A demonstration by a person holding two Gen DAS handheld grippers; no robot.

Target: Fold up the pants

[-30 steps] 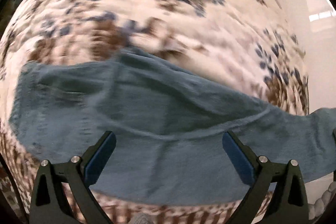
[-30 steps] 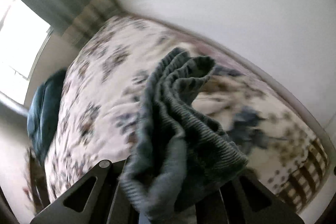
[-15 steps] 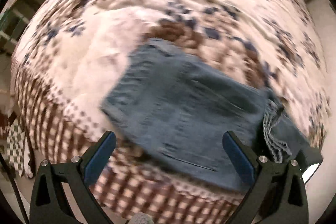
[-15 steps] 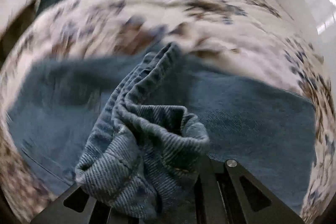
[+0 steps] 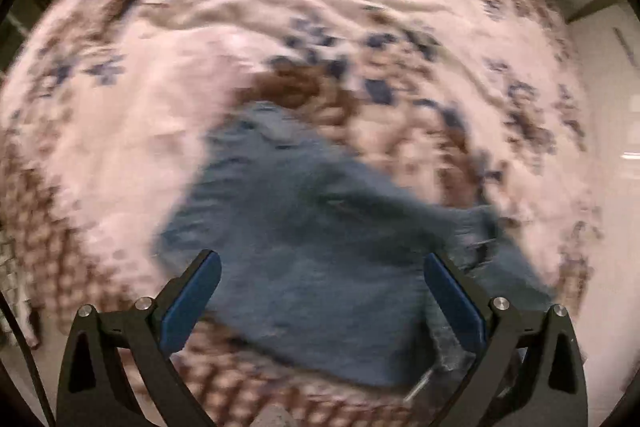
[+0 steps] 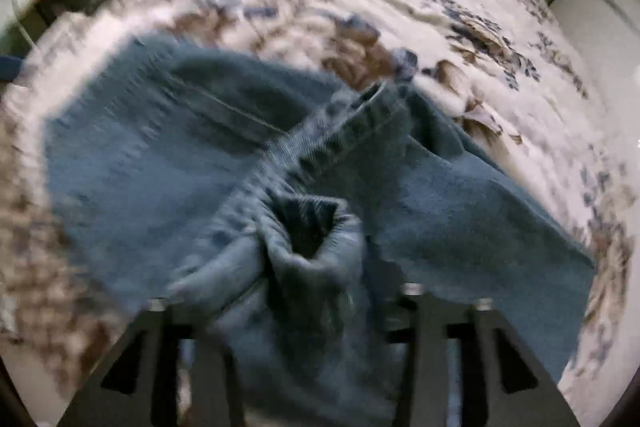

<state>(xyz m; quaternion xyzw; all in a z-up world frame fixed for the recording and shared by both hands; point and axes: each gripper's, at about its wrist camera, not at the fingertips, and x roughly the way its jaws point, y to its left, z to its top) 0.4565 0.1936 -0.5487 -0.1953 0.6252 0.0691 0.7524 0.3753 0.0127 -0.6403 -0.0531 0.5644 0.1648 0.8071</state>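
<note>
Left wrist view showed the left gripper (image 5: 322, 301) pointed steeply down at the bed, its two blue-padded fingers (image 5: 188, 303) spread wide with nothing between the pads. The pants (image 5: 304, 247), blue denim, lay flat on the floral bedspread (image 5: 280, 7) directly ahead of and beneath the fingers, the folded body running from between the fingertips up and away to a corner beyond them. A bunched part of the denim lay just outside the right-hand finger. A checked brown border of the bedspread (image 5: 52, 239) ran beyond the left-hand finger. The picture was blurred; finer detail could not be read.

Right wrist view showed the right gripper (image 6: 288, 303) over the same pants (image 6: 140, 167). Its fingers (image 6: 424, 311) had just been opening and stood wide apart. A rolled leg hem (image 6: 312, 231) sat bunched between them and hid the pads, so contact could not be judged. A stitched seam (image 6: 344, 123) ran from that bunch away ahead of the fingers. Flat denim spread to both sides, with bedspread beyond. Pale floor (image 6: 600, 7) showed at the far right edge.
</note>
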